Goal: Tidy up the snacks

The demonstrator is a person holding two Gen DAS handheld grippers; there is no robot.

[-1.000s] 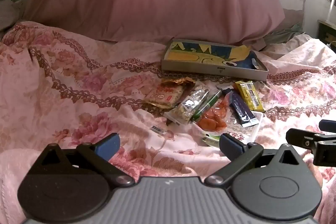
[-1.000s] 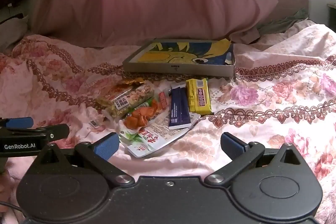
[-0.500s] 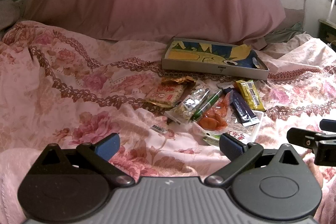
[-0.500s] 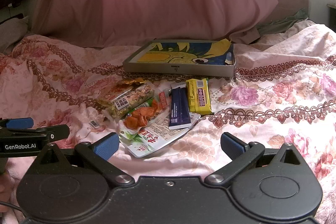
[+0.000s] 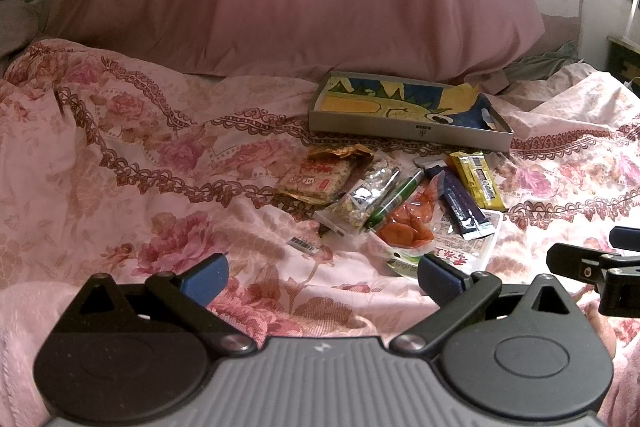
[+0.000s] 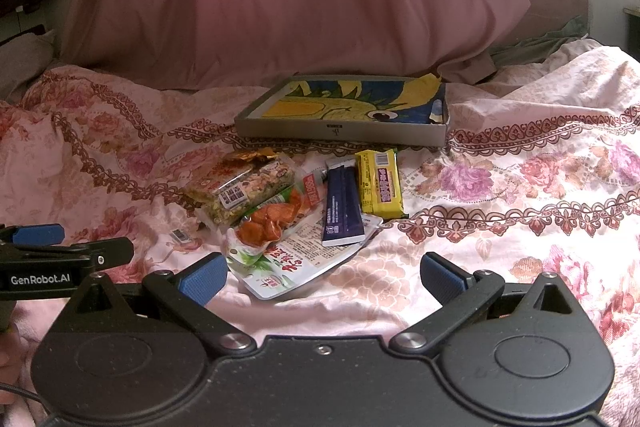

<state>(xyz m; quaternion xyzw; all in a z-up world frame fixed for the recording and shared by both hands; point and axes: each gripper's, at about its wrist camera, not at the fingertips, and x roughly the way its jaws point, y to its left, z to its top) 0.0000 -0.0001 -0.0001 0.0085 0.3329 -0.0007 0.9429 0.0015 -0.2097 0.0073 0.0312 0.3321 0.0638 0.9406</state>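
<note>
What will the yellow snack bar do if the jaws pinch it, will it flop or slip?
The yellow snack bar lies flat and keeps a straight boxy shape, so it probably stays fairly stiff when lifted. Its wrapper looks glossy, so it might slide a little in the pinch. It rests on the soft bedspread, so pushing may just press it into the cloth.

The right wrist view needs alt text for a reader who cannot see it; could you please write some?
A heap of snack packets lies on a floral bedspread before a shallow box. The open right tool is in the foreground, empty, with the left tool at the left edge.
</note>
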